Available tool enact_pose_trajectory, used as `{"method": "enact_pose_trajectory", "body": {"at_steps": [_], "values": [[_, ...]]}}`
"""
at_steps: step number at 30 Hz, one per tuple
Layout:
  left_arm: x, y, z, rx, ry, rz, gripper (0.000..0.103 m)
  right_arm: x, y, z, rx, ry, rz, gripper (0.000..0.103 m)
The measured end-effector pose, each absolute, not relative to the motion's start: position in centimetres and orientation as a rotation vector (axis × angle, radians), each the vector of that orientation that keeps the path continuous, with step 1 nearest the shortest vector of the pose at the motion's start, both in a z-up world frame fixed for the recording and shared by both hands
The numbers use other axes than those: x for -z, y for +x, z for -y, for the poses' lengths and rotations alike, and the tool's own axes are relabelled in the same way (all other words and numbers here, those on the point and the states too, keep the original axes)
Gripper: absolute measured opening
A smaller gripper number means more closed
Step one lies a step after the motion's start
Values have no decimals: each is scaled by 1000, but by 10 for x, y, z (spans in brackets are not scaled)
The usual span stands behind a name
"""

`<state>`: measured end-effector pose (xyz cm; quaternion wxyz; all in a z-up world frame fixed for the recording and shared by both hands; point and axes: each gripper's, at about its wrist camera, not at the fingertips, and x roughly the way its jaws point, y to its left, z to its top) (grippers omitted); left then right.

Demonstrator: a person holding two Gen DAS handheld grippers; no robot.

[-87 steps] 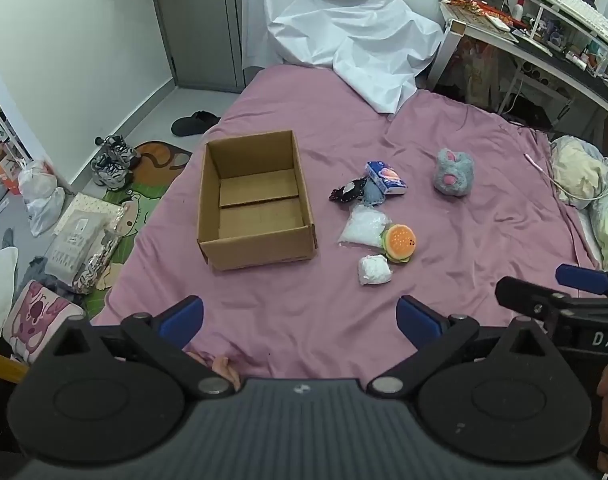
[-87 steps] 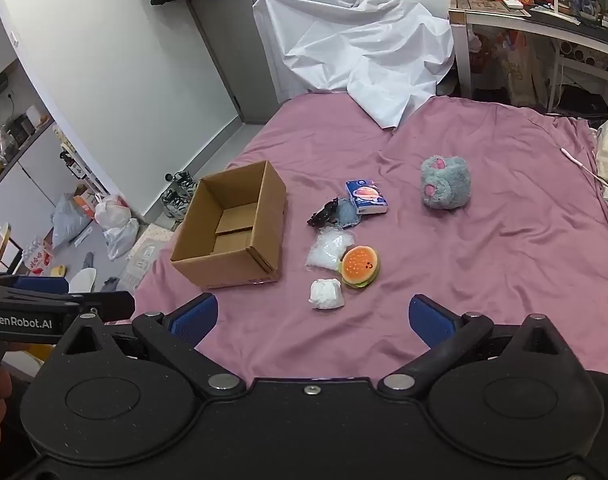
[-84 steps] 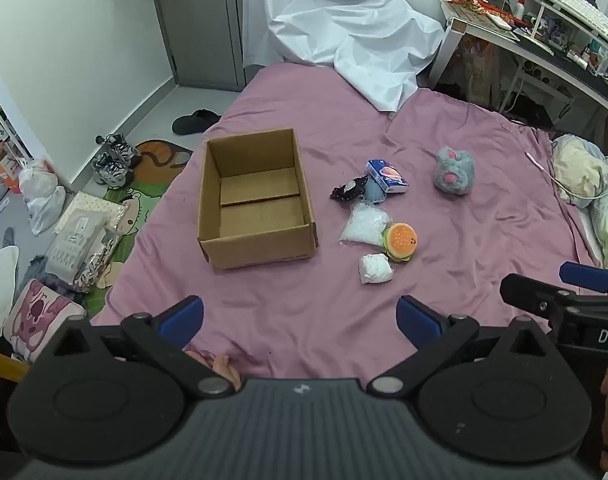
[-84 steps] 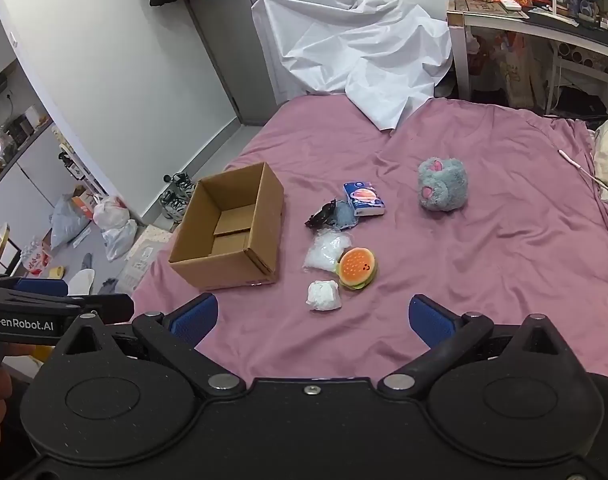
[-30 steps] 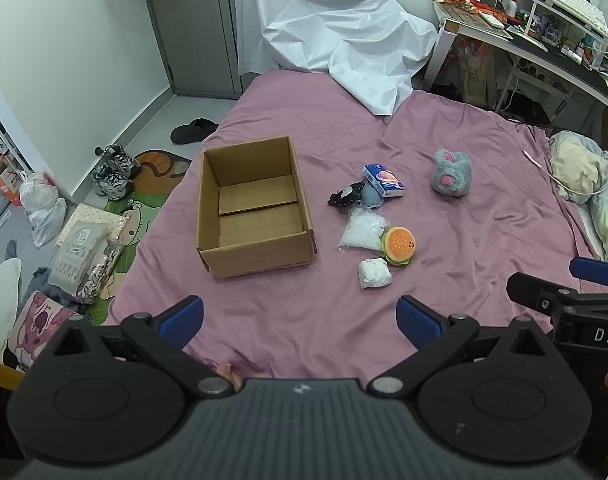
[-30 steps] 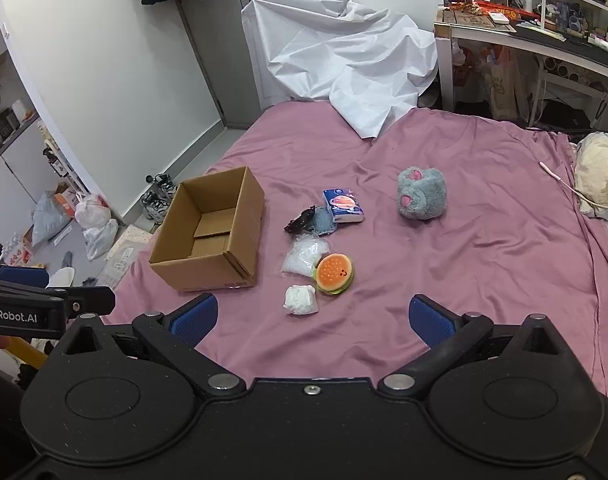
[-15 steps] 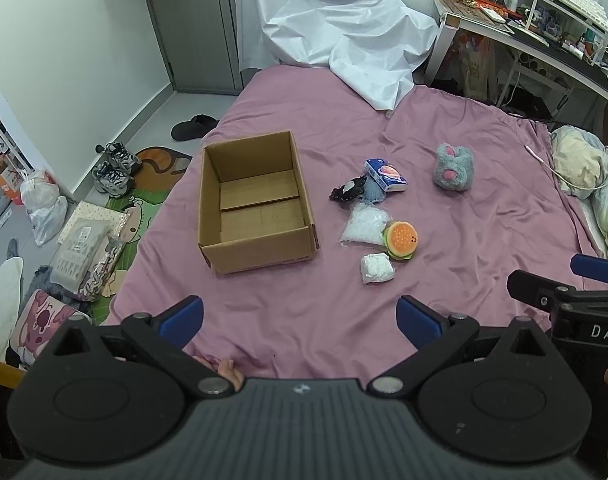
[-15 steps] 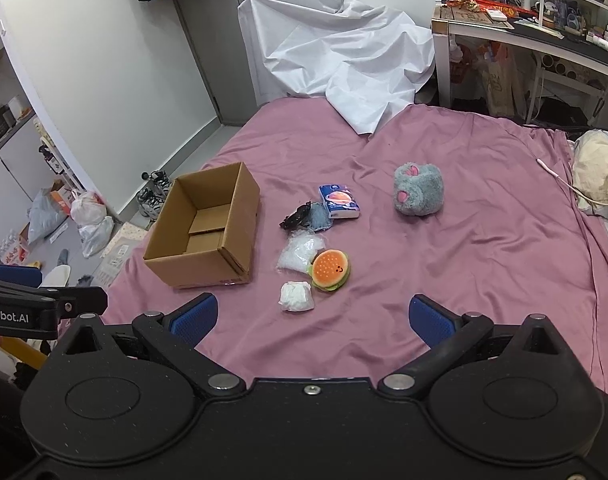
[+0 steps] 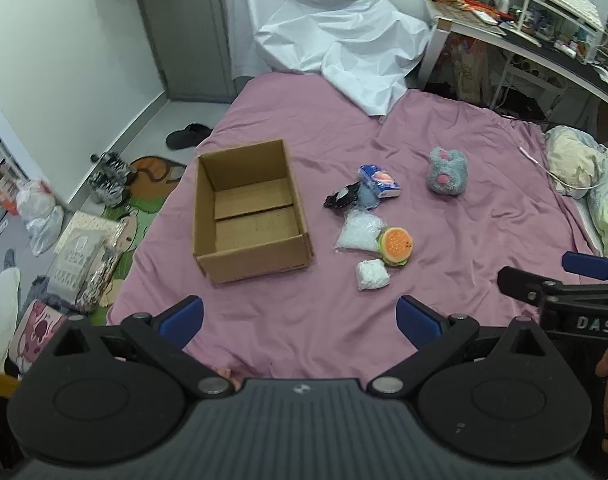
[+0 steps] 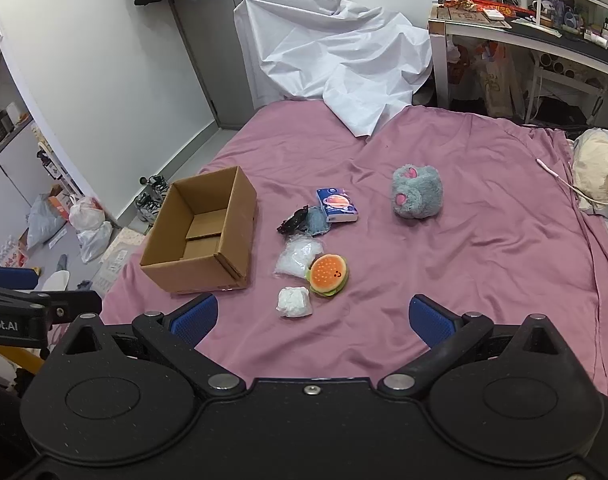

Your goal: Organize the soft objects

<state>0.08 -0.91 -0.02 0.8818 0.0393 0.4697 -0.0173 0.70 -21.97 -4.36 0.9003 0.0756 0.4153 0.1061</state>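
An open, empty cardboard box [image 9: 250, 210] [image 10: 202, 236] sits on the purple bedsheet [image 9: 444, 280]. To its right lie several soft items: a grey plush toy [image 9: 447, 176] [image 10: 418, 191], a blue tissue pack [image 9: 379, 181] [image 10: 337, 204], a black and blue cloth bundle [image 9: 346, 197] [image 10: 302, 220], a clear bag of white filling [image 9: 362, 231] [image 10: 298, 257], a burger toy [image 9: 395, 245] [image 10: 328, 274] and a small white wad [image 9: 373, 274] [image 10: 294, 301]. My left gripper [image 9: 300, 318] and right gripper [image 10: 312, 318] both hover open over the bed's near edge, holding nothing.
A crumpled white sheet [image 10: 336, 60] covers the far end of the bed. A cluttered desk [image 10: 544, 36] stands at the back right, and a pillow [image 10: 600, 184] lies at the right edge. Shoes and bags [image 9: 80, 240] litter the floor on the left.
Both views have drifted slightly, so the box and toys sit a little lower and more leftward in the right view. Nothing on the bed moved. Both grippers stay open.
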Motion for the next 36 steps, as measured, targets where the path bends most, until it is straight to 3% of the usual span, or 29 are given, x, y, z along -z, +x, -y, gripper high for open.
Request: {"method": "enact_pose_trajectory", "body": {"at_steps": [20,25,36], "values": [[26,32,11,46,54,-1114,99,71,35,233,-208,215,-857,103],[35,45,10,34,45,-1135,98,85,46,238,-221,240,-868,98],[62,76,21,57,44,-1145,85,120,74,247,-239,336,-895,93]]}}
